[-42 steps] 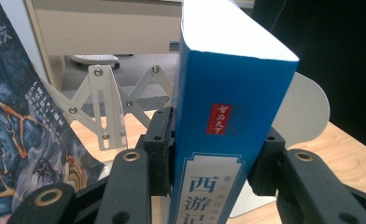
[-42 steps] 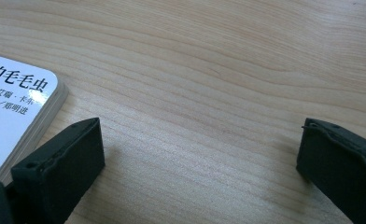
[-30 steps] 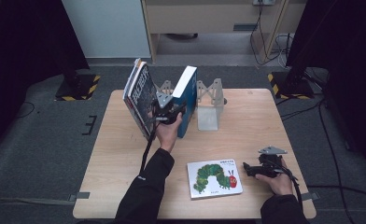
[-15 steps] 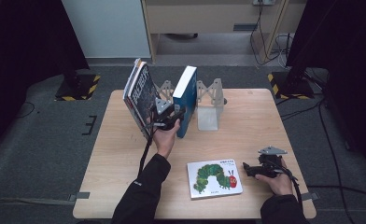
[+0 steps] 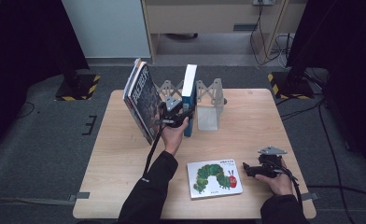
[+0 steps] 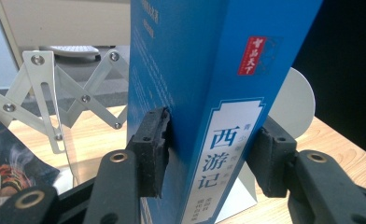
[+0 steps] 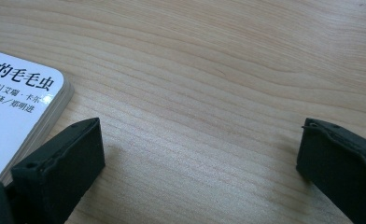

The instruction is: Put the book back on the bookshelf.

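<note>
Books first, from the high view: I see the blue book (image 5: pixel 189 98) standing upright on the table (image 5: pixel 125 158), its long axis vertical, just beside the white bookend (image 5: pixel 209 109) and apart from the dark book (image 5: pixel 143 100) leaning at the left. My left gripper (image 5: pixel 174 114) sits directly in front of its spine, forearm reaching straight forward; my right gripper (image 5: pixel 260 169) rests well apart at the near right, beside the flat caterpillar book (image 5: pixel 214 178).

Left gripper view: the blue book (image 6: pixel 209 93) rises between my jaws, which have just been opening. One pad (image 6: pixel 151 149) lies against the cover; the other looks barely clear of the spine, so I judge the grip released.

Right gripper view: jaws wide apart over bare wood, caterpillar book corner (image 7: pixel 17 107) just left of one jaw.
</note>
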`<state>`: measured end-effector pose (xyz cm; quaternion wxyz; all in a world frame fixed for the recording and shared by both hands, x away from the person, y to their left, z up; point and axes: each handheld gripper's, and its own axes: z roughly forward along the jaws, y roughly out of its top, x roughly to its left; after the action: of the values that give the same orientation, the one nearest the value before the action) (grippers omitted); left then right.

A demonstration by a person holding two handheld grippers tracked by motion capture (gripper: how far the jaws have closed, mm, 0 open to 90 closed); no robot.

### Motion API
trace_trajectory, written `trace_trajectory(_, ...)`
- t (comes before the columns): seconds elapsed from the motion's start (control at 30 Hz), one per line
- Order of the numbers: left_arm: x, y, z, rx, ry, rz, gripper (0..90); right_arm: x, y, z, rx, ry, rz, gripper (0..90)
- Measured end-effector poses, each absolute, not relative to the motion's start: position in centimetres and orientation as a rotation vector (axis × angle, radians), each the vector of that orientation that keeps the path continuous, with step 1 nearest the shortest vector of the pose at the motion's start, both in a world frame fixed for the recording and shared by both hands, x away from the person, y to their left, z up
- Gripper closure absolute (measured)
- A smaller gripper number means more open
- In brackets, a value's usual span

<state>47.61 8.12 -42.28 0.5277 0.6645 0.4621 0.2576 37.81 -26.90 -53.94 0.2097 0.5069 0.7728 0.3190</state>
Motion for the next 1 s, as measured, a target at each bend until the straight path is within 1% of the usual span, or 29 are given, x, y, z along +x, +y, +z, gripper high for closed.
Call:
trace_trajectory(0.23,47.0,8.8,-42.8,1.575,1.106,0.553,53.0,37.8,-26.9,-53.9,1.411,2.149,0.887,0.9)
trace_trajectory(0.6,47.5,7.2,-42.3,1.613,1.102,0.556,52.7,37.8,-26.8,-53.9,1.411,2.151,0.889,0.8)
trace_trajectory(1.0,47.7,7.0,-42.4,1.609,1.092,0.562,51.8,37.8,-26.8,-53.9,1.411,2.153,0.887,0.9)
